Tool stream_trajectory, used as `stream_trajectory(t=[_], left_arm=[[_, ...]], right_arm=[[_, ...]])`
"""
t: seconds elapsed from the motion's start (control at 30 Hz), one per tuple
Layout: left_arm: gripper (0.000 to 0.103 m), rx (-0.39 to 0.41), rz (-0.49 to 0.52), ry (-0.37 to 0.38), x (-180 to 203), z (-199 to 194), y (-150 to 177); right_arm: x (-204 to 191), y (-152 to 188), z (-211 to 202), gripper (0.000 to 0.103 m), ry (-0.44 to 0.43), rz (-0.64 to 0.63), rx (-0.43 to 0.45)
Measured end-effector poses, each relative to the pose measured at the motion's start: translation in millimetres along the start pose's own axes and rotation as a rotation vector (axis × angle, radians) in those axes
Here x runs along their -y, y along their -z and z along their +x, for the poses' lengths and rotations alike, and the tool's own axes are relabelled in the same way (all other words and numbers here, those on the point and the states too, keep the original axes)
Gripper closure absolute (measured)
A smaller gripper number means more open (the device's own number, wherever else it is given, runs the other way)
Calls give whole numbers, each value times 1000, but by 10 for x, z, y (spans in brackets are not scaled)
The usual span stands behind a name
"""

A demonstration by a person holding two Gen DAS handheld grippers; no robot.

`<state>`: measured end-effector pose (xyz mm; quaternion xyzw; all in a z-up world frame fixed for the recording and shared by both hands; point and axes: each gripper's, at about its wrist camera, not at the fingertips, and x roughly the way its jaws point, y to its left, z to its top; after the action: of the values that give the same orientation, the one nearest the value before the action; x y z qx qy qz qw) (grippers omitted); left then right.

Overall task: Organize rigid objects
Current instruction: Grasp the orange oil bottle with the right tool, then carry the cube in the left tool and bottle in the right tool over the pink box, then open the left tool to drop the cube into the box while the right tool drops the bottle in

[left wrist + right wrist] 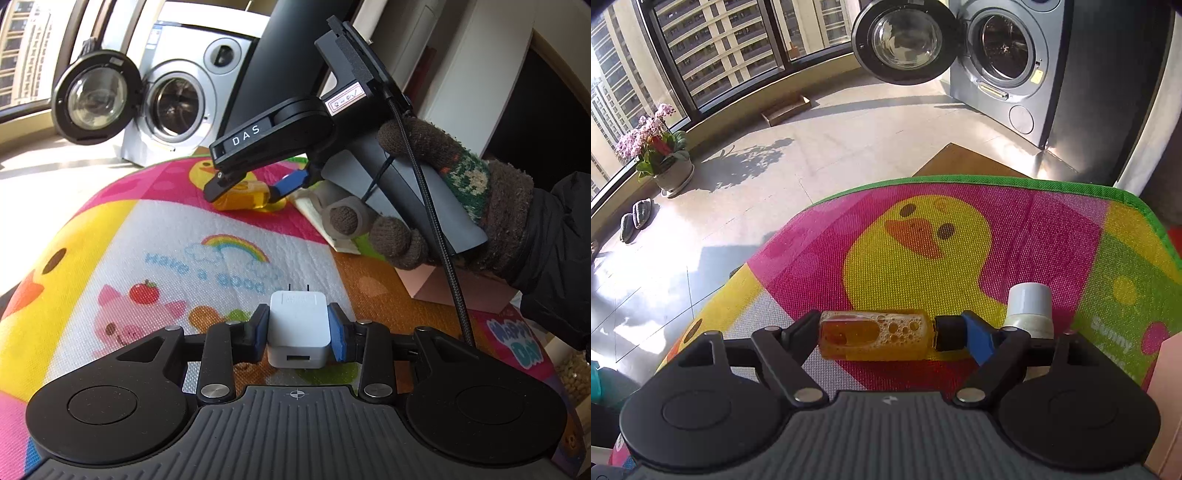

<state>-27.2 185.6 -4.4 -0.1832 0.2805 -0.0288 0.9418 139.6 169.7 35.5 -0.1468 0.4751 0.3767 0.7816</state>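
My left gripper [298,328] is shut on a white USB wall charger [298,334], prongs pointing away, over the cartoon mat [110,236]. My right gripper [886,334] is shut on a small bottle of amber liquid [875,334] with a black cap, held lengthwise between the fingers just above the mat [1034,229]. In the left wrist view the right gripper [247,192] shows ahead, gripping that bottle [243,197] over the duck print. A white-capped bottle [1030,310] stands right beside the right finger.
A pink box [461,288] lies on the mat to the right, partly under the gloved hand [443,192]. A washing machine with its door open [997,55] stands beyond the table. A flower pot [665,162] and slippers [635,218] sit on the floor by the window.
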Motion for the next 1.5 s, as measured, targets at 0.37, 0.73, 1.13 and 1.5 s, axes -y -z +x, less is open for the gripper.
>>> stream_trajectory(t=[0.37,0.73,1.13,1.5], left_arm=[[65,1,16,-8,26,-13,10],[66,-141,298,95,803,-189,288],[65,135,368,232,1878,-223,-1036],[65,88,193,159,1570,220,-1053]], right_arm=[[-176,667,-1266,25,-43,-19,168],[134,2429,-2492,25,299,12,303],[240,3230,-3122,25,379,58,470],[429,3368,-2965,25,388,120,431]])
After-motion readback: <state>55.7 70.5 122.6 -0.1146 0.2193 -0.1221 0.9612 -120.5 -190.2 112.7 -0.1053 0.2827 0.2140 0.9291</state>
